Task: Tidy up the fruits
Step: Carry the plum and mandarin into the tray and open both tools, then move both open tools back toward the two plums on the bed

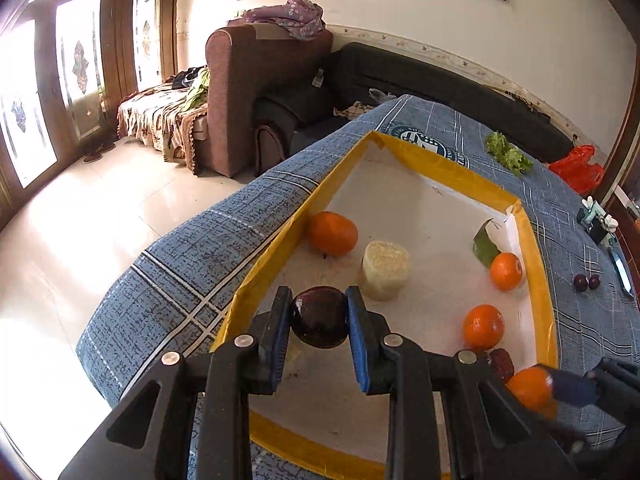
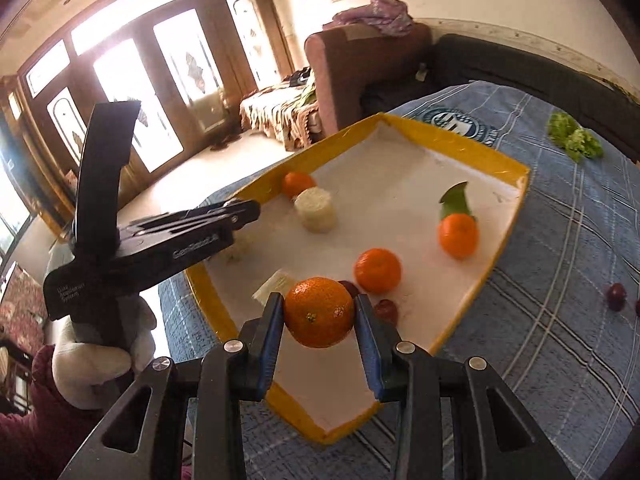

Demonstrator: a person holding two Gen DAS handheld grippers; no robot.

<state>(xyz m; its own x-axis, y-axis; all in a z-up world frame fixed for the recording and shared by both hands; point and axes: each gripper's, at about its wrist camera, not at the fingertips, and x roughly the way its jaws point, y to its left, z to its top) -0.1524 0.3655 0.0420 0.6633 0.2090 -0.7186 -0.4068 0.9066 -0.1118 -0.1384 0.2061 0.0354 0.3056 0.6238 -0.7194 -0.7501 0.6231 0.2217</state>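
My left gripper is shut on a dark purple plum and holds it over the near left part of a white tray with a yellow rim. My right gripper is shut on an orange above the tray's near edge; it also shows blurred at the lower right of the left wrist view. Three oranges and a pale cylinder lie in the tray. A dark red fruit lies by the near right rim.
The tray sits on a table with a blue checked cloth. Two small plums lie on the cloth right of the tray, lettuce at the far side. A green leaf lies in the tray. Sofas stand beyond the table.
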